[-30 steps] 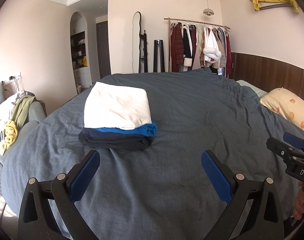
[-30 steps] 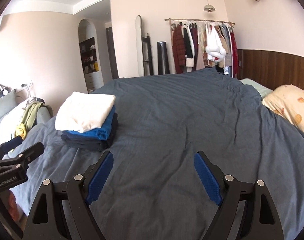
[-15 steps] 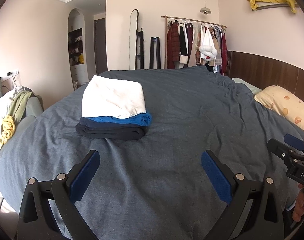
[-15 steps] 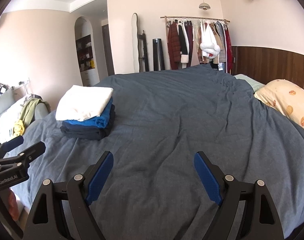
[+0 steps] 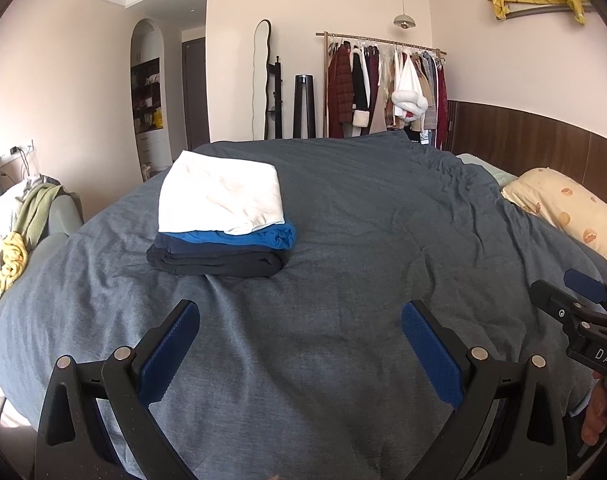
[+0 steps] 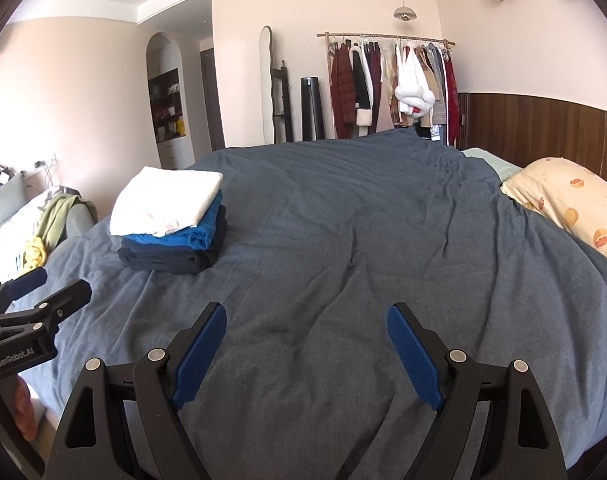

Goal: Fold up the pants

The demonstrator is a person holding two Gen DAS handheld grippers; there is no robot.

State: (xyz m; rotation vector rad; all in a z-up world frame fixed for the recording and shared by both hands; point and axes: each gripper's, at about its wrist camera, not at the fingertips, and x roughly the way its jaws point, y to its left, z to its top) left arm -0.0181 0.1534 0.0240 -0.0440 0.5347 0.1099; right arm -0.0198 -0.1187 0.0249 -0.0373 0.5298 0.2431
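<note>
At far left a grey-green sofa [image 5: 59, 216] carries a heap of soft cloth – olive, white and yellow. Beside it spreads the wide bed with a slate-blue, softly wrinkled woven cover [image 5: 363, 248]. On the bed's left part sits the stack of folded pants and garments [image 5: 223, 220]: a smooth white rectangle on top, a bright blue knit layer under it, then navy and near-black thick folds at the bottom, edges rounded.

The left gripper [image 5: 301, 336], black rigid plastic with ribbed blue pads [image 5: 169, 354], hovers low over the cover in front of the stack, its jaws spread wide with nothing between them. The right gripper [image 6: 306, 336], of the same build, is held level over the bed's middle, just as widely spread and holding nothing – the stack [image 6: 171, 224] lies well to its left.

Each view catches the other tool at its edge: the right wrist view shows the left tool's black body with a printed label and fingertips below; the left wrist view shows the right one at its right border.

Farther right, a rail of hanging clothes [image 6: 391, 84] stands by the wall, and a cream pillow with orange prints [image 6: 567, 204] rests against dark wood panelling.
</note>
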